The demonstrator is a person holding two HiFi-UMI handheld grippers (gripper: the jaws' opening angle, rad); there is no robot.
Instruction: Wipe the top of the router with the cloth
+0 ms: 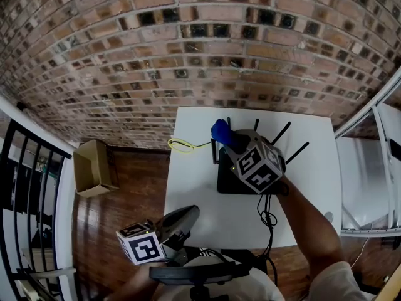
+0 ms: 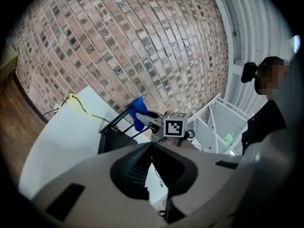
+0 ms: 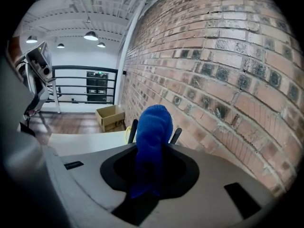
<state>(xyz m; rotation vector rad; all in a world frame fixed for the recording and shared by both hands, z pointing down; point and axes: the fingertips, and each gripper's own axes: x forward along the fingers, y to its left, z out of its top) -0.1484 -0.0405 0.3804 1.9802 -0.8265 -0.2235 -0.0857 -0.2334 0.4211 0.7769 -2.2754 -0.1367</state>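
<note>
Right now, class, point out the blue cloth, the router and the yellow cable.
blue cloth (image 3: 153, 127), right gripper view, on its bunched upper end.
router (image 1: 225, 179), head view, on the left part of its black top.
yellow cable (image 1: 182, 145), head view, on its loop left of the router.

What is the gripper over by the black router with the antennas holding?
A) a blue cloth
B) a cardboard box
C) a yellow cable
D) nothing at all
A: in its own view, the right gripper has its jaws shut on the blue cloth, which sticks out past them near the router.
</note>
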